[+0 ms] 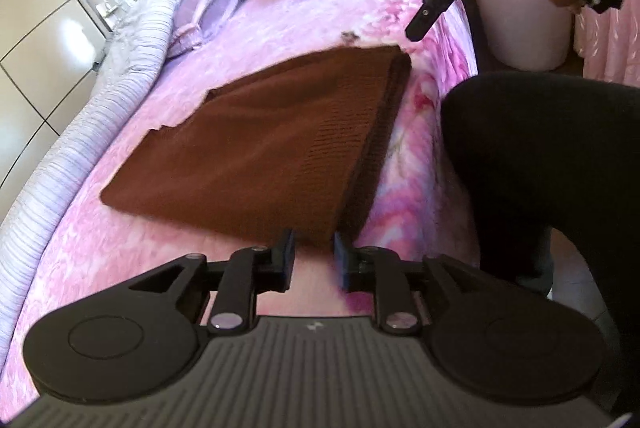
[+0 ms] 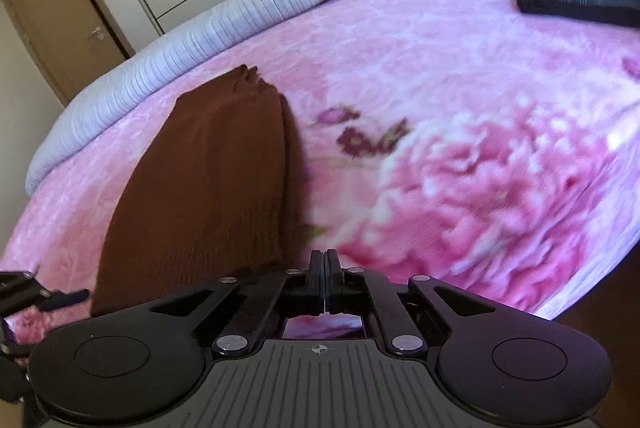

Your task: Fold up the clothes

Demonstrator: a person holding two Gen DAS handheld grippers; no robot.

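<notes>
The folded brown sweater (image 1: pixel 256 148) lies flat on the pink bed (image 1: pixel 280 24), long axis running away from the left gripper (image 1: pixel 314 256). That gripper sits nearest, slightly open and empty at its near corner. The right gripper (image 2: pixel 324 270), fully closed and empty, hovers beside its far end.
</notes>
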